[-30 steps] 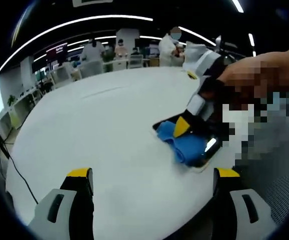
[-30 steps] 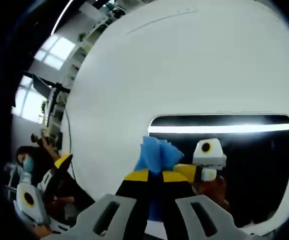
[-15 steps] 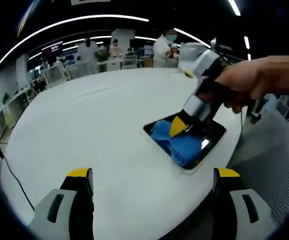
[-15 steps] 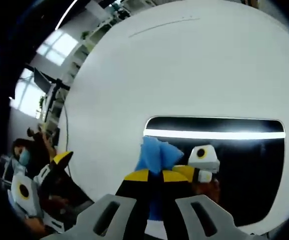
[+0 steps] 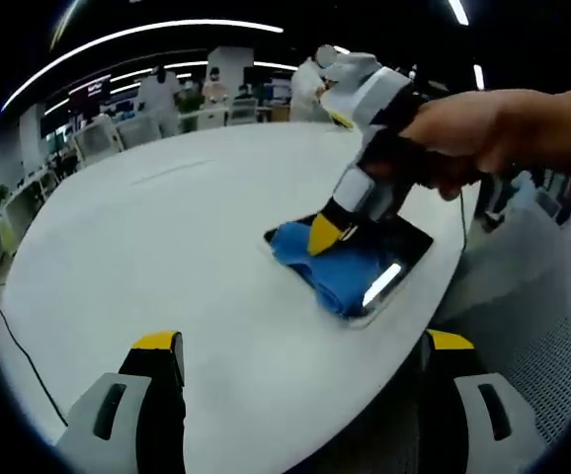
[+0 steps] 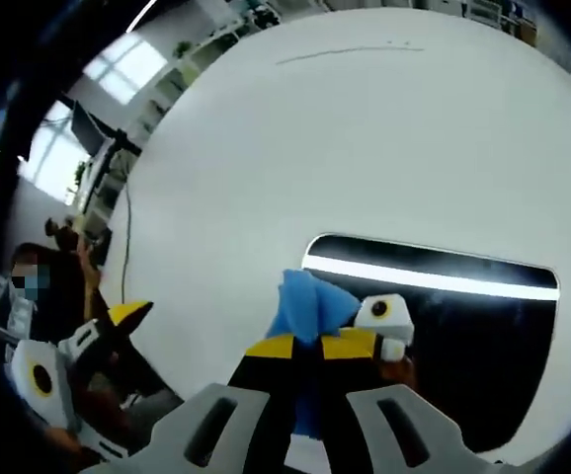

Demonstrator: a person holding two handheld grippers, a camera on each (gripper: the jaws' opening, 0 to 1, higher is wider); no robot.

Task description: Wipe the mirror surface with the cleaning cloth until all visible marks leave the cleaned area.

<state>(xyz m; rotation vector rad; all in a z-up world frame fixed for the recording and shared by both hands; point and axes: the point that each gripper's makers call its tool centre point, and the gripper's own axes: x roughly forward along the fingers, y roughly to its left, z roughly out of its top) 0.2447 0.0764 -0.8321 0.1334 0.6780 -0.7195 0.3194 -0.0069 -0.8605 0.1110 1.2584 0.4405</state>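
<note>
A dark rectangular mirror (image 5: 396,254) (image 6: 483,346) lies flat on the white round table (image 5: 167,237) (image 6: 365,138) near its edge. A blue cleaning cloth (image 5: 330,272) (image 6: 303,308) rests on the mirror's left end. My right gripper (image 6: 306,348) (image 5: 323,235) is shut on the blue cloth and presses it down on the glass, held by a hand (image 5: 473,138). My left gripper (image 5: 305,346) hovers open over the table's near edge, apart from the mirror, nothing between its fingers. It also appears at the lower left of the right gripper view, the left gripper (image 6: 108,331).
The table edge runs close beside the mirror, with grey floor (image 5: 532,296) beyond. Several people in white (image 5: 157,94) stand at desks far behind the table. A person (image 6: 29,286) is at the left of the right gripper view.
The right gripper and cloth have slid slightly along the mirror's left end. Both views have shifted a little with the hands; the mirror stays put.
</note>
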